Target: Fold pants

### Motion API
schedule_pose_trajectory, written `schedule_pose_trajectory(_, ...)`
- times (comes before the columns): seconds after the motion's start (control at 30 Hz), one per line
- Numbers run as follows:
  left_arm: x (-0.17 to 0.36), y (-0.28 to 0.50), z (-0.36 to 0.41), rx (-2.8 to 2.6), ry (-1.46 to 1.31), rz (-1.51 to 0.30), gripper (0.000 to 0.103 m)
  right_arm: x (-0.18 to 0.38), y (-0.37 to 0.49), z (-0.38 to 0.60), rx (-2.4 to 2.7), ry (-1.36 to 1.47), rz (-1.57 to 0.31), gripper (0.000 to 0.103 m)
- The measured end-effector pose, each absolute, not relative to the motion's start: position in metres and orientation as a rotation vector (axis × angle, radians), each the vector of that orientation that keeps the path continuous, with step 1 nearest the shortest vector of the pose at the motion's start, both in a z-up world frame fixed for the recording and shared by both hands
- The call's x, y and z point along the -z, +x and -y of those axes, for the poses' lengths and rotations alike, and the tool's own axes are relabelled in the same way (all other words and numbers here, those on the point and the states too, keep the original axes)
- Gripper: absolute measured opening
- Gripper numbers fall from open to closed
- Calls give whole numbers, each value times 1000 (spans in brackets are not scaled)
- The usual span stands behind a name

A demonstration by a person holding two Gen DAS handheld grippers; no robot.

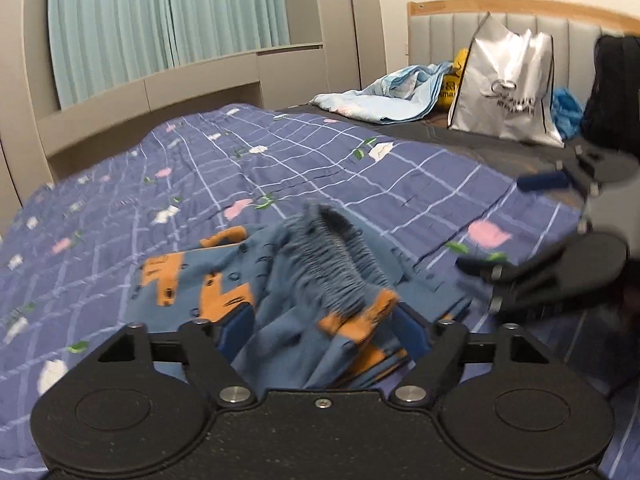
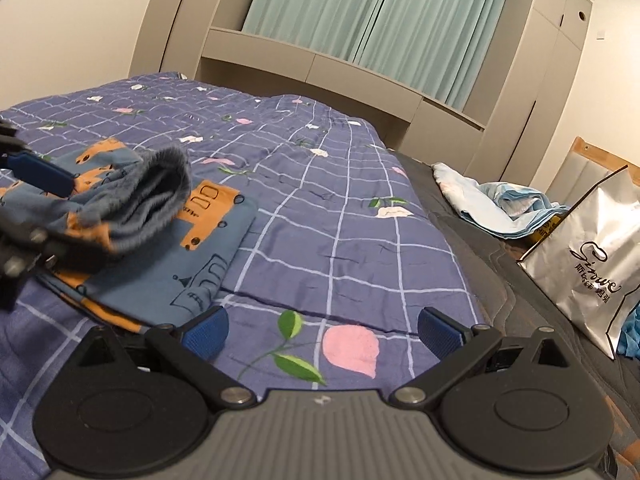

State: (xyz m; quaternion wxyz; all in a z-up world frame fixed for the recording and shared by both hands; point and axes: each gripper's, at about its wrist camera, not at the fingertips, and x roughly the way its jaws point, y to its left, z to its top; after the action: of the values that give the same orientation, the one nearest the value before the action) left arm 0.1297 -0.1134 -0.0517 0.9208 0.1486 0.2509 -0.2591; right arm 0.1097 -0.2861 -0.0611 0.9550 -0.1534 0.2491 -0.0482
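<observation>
The pants [image 1: 312, 276] are blue with orange truck prints and a grey ribbed waistband. They lie partly folded on the purple checked bedspread [image 1: 280, 168]. My left gripper [image 1: 326, 330] has its jaws wide apart around the bunched waistband end, which sits between the blue pads [image 1: 236, 330]. In the right wrist view the pants [image 2: 160, 236] lie at the left, with the left gripper [image 2: 36, 216] on their lifted waistband. My right gripper [image 2: 322, 334] is open and empty above the bedspread [image 2: 320, 208], to the right of the pants. It also shows in the left wrist view [image 1: 560, 220].
A silver shopping bag [image 1: 508, 88] stands at the head of the bed by the padded headboard [image 1: 472, 24]. A light blue cloth [image 1: 384, 96] and a yellow item lie beside it. A dark bag [image 1: 612, 92] is at far right. Curtains and cabinets stand behind.
</observation>
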Motion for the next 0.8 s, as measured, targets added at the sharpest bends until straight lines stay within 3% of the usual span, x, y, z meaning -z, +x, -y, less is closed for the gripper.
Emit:
schedule_pose_trajectory(0.17, 58, 120, 101, 499, 401, -504, 81, 48, 116, 297, -16, -210, -470, 103)
schedule_pose_trajectory(0.3, 57, 120, 97, 518, 392, -506, 67, 36, 131, 299, -191, -89, -458, 103)
schedule_pose_trajectory(0.57, 54, 125, 106, 555, 361, -522, 57, 36, 185, 290, -445, 106, -582, 102)
schedule_pose_trajectory(0.67, 56, 127, 109, 567, 361, -531, 50, 37, 201, 298, -465, 238, -611, 90)
schedule_pose_trajectory(0.8, 56, 129, 111, 573, 340, -545, 34, 40, 207, 299, -445, 256, -621, 60)
